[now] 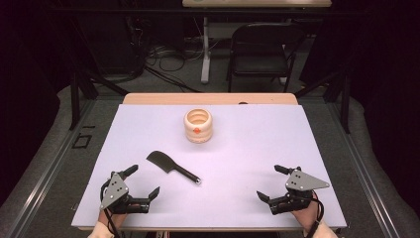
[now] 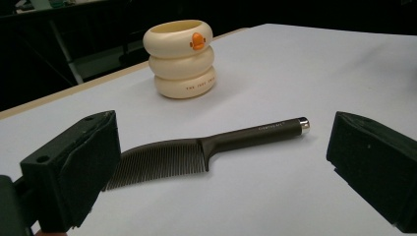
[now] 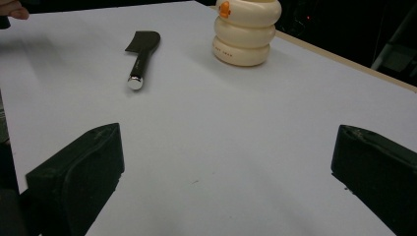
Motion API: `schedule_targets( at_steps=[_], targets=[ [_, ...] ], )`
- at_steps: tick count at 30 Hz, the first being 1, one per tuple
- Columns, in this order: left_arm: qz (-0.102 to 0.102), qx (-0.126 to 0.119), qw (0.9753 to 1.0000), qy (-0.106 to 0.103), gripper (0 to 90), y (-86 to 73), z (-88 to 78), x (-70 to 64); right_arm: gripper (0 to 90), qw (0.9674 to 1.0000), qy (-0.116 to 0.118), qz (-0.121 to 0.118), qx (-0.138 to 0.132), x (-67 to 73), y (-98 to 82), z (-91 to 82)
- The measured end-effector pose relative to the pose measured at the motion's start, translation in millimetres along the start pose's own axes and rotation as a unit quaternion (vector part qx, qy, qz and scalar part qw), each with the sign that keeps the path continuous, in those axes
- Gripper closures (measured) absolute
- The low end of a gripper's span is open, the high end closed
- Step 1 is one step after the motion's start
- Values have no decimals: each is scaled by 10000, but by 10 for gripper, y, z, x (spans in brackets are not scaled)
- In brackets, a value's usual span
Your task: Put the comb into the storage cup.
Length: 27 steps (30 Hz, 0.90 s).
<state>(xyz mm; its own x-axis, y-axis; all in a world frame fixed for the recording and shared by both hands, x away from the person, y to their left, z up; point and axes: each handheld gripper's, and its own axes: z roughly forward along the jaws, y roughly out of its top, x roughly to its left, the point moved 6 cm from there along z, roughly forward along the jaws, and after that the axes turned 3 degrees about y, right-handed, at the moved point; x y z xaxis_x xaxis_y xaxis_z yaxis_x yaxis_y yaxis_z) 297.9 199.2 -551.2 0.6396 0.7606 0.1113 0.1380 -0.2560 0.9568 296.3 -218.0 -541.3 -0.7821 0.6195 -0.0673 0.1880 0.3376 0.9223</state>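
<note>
Comb [image 1: 172,167] lies untouched flat on the table [image 1: 257,148], just ahead of my left gripper [image 1: 142,182], cream ring-stacked holder [image 1: 198,125] stands far centre, both left and right gripper [image 1: 270,183] spread wide and empty, so pickup and drop-in remain.

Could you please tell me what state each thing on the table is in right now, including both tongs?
Comb: lying flat on the white table, untouched, nearest the left tongs.
Cream ringed holder: upright, its top open, standing apart from the comb.
Left tongs: jaws wide open, nothing between them, resting low by the near edge.
Right tongs: jaws wide open, nothing between them, low by the near edge.
</note>
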Motion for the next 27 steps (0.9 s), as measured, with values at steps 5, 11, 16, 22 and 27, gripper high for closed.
schedule_targets(
  at_steps=[5, 11, 16, 22, 27],
  targets=[
    [11, 32, 10000, 8, 1, 15, 18, -13, 0, 10000, 5, 8, 19, -6, -7, 7],
    [39, 117, 9999, -40, 1, 29, 84, -53, 0, 10000, 12, 28, 37, -7, -14, 20],
    [26, 182, 9998, -38, 1, 37, 139, -58, 0, 10000, 15, 29, 42, -8, -13, 16],
    [20, 257, 9997, 2, 1, 64, 194, -72, 0, 10000, 7, 27, 42, -9, -13, 16],
    [-25, 309, 9995, 21, 1, 84, 257, -78, 0, 10000, 18, 44, 54, -13, -18, 26]
  ],
)
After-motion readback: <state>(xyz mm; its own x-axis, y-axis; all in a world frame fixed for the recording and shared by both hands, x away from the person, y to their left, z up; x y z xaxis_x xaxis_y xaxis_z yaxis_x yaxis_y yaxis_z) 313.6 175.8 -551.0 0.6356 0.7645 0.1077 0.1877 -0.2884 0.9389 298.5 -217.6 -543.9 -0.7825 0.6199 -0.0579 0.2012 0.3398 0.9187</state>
